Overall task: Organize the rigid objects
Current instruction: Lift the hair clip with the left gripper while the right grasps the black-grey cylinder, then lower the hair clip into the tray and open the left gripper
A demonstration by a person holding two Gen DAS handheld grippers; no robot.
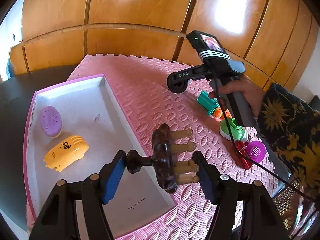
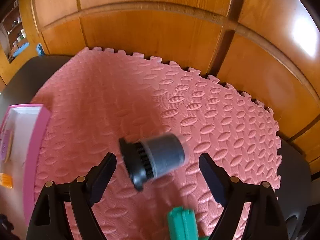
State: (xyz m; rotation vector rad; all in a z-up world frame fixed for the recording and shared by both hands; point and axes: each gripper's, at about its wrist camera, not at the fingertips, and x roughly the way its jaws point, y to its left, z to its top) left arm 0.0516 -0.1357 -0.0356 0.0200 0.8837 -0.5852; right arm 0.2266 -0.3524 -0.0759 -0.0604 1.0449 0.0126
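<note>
I count two things already sorted into the white tray (image 1: 84, 100): a purple oval piece (image 1: 50, 121) and a yellow toy (image 1: 66, 153), lying near each other at its left side. My left tongs (image 1: 160, 172) are pinching a dark wooden massager with pale pegs (image 1: 166, 158) by its knob and peg ends, held over the tray's right rim, so I judge that one is about to go in. My right tongs (image 2: 157, 167) are spread, hanging over a grey-and-black brush attachment (image 2: 154, 160) on the pink foam mat (image 2: 210, 108) without gripping it. Still out on the mat: a teal-and-orange toy (image 1: 210, 104), a little green shoe (image 1: 233, 130), and a magenta cup (image 1: 256, 151) on something red. Roughly a third done, I'd say.
</note>
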